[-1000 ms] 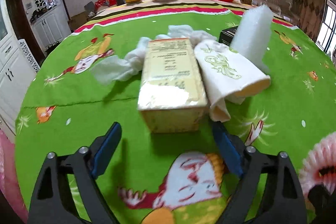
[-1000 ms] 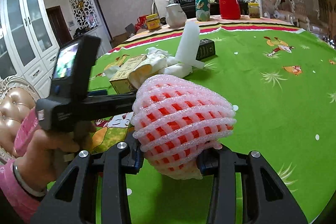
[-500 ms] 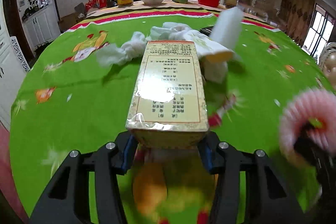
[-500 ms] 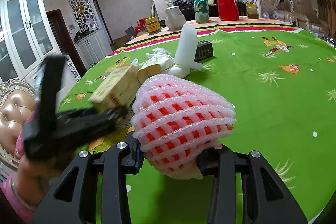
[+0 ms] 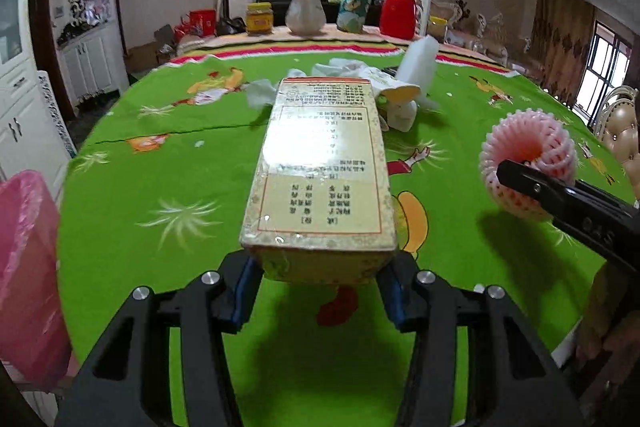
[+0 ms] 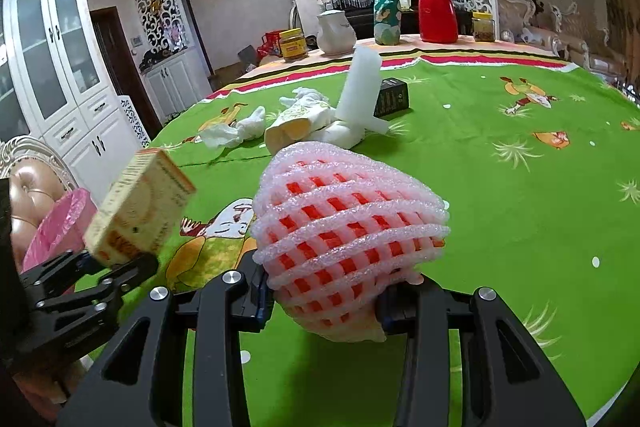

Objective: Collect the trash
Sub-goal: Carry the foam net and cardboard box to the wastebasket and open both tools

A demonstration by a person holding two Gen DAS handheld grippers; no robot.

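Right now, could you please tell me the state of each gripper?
Left gripper: closed on the yellow box, lifted off the table.
Right gripper: closed on the pink foam net.

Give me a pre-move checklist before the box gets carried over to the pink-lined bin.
1. Left gripper shut on the yellow box: ok, both pads press its near end.
2. Box clear of the green tablecloth: ok, the right wrist view shows it lifted.
3. Right gripper holding the pink foam net: ok, squeezed between the fingers.
4. Pink-lined bin within sight: ok, at the left table edge.
5. Bin opening unobstructed: cannot tell, only its side shows.
6. Table cleared: not ok, tissues, white foam block and black box remain.
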